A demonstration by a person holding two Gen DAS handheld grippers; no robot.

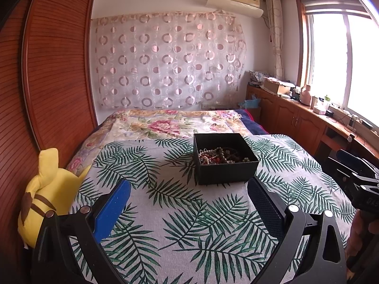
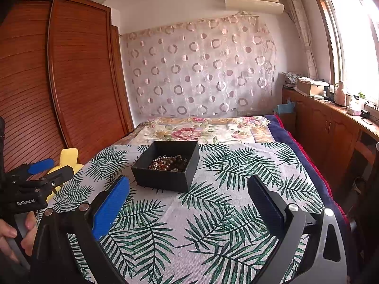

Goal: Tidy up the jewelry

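In the right wrist view, the left claw is showing white letters "GenRobot.AI" on the side of its black body. In the left wrist view, the right claw is carrying pale letters at the picture's edge, cut off and not readable with certainty.

Black square box, open-topped, no lid on it, upright on leaf-print cloth spread over bed, toward far edge of cloth. Inside: tangled heap of beaded jewelry, pearl-white, red and brown strands mixed, covering box floor, well below rim. Same box corner-on from right view, beads heaped inside.
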